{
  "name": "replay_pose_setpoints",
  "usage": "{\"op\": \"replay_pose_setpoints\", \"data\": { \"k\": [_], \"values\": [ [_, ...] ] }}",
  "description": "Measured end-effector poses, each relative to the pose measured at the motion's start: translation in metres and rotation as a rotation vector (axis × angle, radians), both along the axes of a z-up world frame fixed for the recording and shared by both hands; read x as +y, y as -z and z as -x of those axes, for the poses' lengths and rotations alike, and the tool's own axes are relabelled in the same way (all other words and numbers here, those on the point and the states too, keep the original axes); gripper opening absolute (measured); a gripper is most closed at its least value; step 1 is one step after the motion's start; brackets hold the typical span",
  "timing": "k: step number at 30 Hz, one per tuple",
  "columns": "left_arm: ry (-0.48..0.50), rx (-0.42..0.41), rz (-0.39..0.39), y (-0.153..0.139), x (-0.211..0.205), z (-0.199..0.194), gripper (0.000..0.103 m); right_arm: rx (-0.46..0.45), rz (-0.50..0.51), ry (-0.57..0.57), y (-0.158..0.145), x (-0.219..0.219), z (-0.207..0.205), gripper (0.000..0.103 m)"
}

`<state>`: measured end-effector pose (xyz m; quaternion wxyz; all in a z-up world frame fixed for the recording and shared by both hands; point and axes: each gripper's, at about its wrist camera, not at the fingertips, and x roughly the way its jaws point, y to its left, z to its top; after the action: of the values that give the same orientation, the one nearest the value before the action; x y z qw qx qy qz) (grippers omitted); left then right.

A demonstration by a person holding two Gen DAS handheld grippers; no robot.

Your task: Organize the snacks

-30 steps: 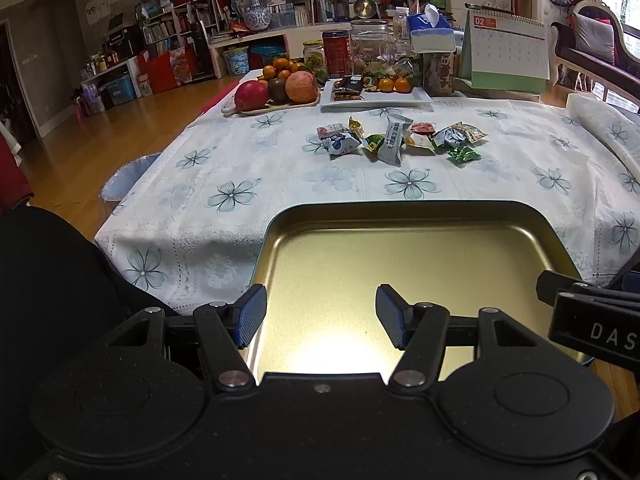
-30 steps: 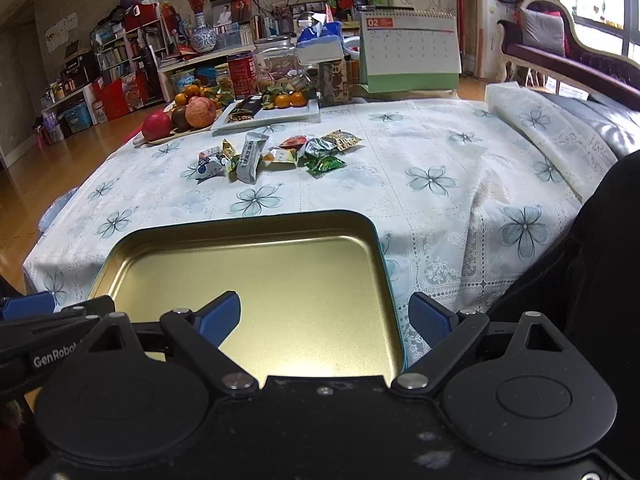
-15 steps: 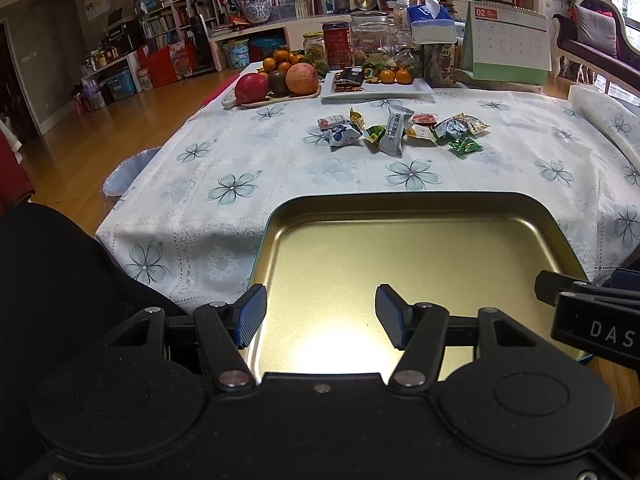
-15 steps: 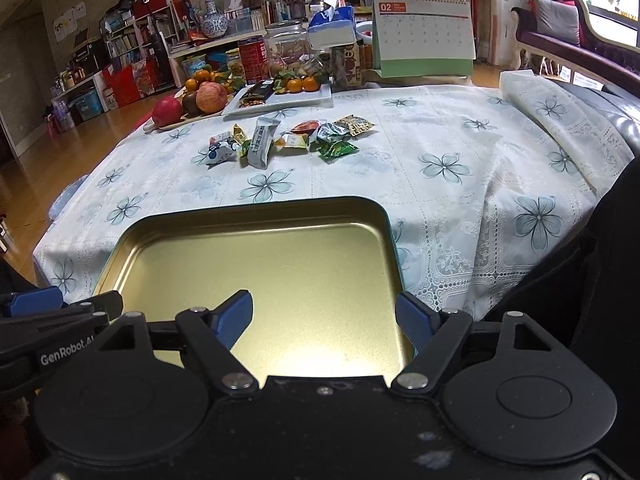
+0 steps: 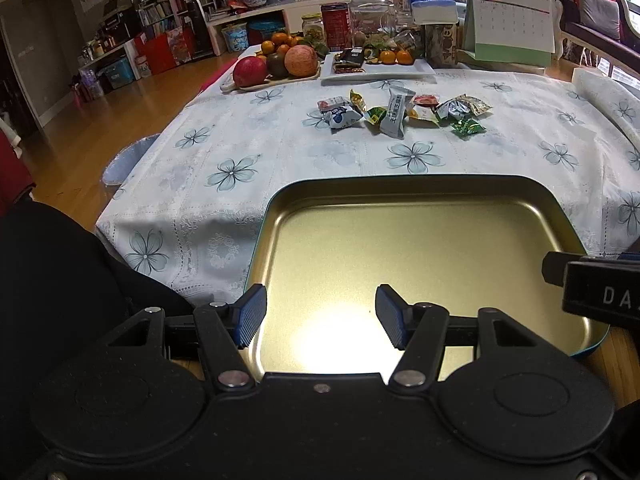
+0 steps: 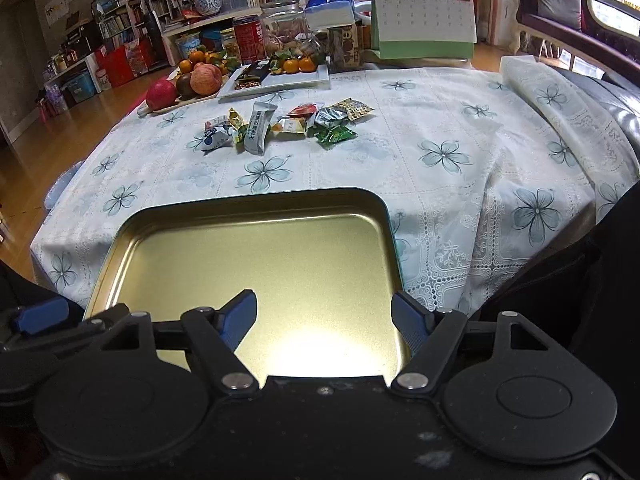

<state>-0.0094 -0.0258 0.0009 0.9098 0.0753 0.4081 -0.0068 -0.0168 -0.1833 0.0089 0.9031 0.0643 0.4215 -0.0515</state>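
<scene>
Left wrist view: left claw (image 5: 320,312) has its jaws parted, nothing between the blue pads (image 5: 252,314); it hangs over the near half of a gold-lined metal tray (image 5: 420,188) with a teal outer rim. Tray sits at the near edge of the tabletop (image 5: 240,148), on a white cloth printed with blue-grey flowers, and its near end overhangs that edge. Tray interior holds nothing. Snacks (image 5: 400,112) lie in a loose row across the middle of the tabletop, well apart from the tray: small wrapped pieces, one long grey packet (image 5: 396,114), a green wrapper (image 5: 466,127) at the right end. Toward the far edge: a board of fruit (image 5: 280,64) on the left, a white plate (image 5: 380,70) beside it, a desk calendar (image 5: 512,24) toward the far right corner. Part of the right claw's body shows at the right border.

Right wrist view: right claw (image 6: 324,318) is open wide with nothing held; its jaws have just been closing a little. Its left pad (image 6: 238,320) is over the tray floor, the right pad at the tray's right rim (image 6: 394,248). Snack row (image 6: 280,126) sits mid-tabletop, beyond the tray's far rim, untouched. Left claw's blue pad (image 6: 40,314) shows at the left border.
</scene>
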Motion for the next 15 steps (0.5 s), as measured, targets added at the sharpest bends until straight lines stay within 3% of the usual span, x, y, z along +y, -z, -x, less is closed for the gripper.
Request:
{"op": "replay_pose_setpoints", "data": {
  "k": [7,9,15],
  "values": [
    [0.022,0.066,-0.004,-0.002,-0.003,-0.005,0.063,0.087,-0.008,-0.041,0.002,0.002,-0.016,0.076],
    [0.039,0.095,-0.001,-0.004,-0.004,-0.007,0.063,0.129,-0.012,-0.048,0.005,0.002,-0.021,0.069],
    [0.082,0.204,0.045,-0.014,-0.003,-0.026,0.063,0.244,-0.100,-0.095,0.009,-0.003,-0.041,0.063]
  ]
}}
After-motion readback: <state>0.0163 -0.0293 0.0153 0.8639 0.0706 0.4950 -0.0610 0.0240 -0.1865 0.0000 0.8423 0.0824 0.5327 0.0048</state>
